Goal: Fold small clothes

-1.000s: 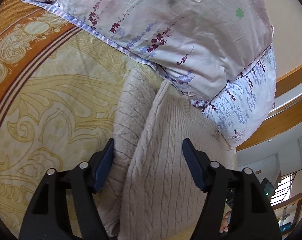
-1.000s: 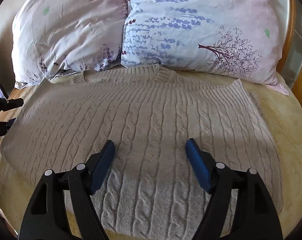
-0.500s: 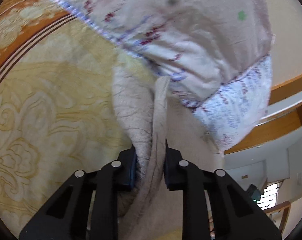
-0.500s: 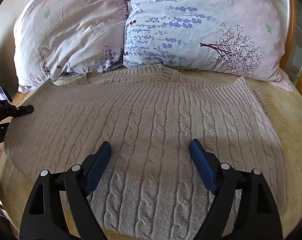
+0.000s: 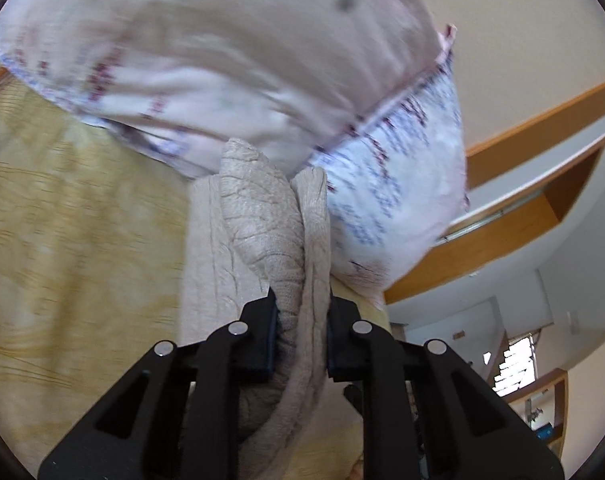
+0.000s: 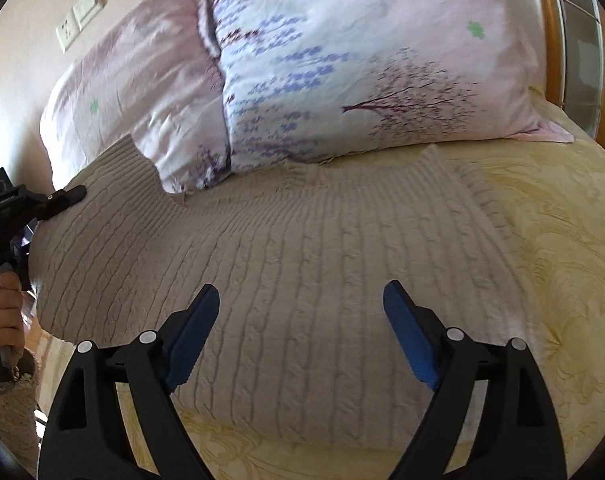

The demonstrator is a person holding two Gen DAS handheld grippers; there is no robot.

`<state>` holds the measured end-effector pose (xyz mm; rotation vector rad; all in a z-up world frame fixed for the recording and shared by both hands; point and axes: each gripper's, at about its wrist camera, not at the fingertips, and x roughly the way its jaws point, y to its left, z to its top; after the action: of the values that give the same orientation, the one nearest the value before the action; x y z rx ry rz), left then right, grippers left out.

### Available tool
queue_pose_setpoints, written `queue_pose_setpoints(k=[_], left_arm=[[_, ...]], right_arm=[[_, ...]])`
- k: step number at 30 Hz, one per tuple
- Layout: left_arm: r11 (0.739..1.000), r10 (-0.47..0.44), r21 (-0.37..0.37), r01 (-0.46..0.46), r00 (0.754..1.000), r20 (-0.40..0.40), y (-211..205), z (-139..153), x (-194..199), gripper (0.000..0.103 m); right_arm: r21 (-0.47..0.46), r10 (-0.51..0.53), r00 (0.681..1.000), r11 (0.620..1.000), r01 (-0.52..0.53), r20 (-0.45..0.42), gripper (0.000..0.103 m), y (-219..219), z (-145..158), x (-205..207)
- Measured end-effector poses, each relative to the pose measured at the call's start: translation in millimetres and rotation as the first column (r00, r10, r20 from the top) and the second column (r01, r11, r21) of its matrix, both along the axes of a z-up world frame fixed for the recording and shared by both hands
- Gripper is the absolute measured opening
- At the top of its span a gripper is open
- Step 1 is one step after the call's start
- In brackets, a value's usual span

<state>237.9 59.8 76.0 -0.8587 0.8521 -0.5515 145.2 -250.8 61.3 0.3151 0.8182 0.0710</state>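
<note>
Now the left gripper (image 5: 301, 334) pinches the sweater's (image 6: 302, 248) bunched edge, while the right gripper (image 6: 300, 332) hovers spread above it.

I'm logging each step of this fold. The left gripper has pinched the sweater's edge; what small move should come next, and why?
Probably carry the left gripper up and across toward the middle of the sweater. Its jaws are shut on a bunched edge of the knit, that side is lifted near the pillows, and the rest lies flat on the bedspread. The right gripper hangs open over the hem, free to steady it.
</note>
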Motion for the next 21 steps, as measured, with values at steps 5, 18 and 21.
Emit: queue_pose_setpoints(k=[5,18,21], left_arm=[[0.997,-0.072,-0.035,0.073,0.997,0.025,-52.2,11.2,9.7,0.016],[0.944,-0.324,-0.038,0.327,0.944,0.065,-154.8,-1.4,1.7,0.066],[0.971,-0.236,0.07,0.228,0.963,0.133,-121.2,15.7,-12.8,0.072]], right_arm=[[0.02,-0.038,0.998,0.999,0.037,0.046,0.086,-26.0,8.8,-12.5],[0.23,-0.098,0.995,0.969,0.09,0.024,0.086,-90.6,13.6,-23.0],[0.375,-0.03,1.0,0.927,0.03,-0.005,0.086,-95.5,11.7,-11.5]])
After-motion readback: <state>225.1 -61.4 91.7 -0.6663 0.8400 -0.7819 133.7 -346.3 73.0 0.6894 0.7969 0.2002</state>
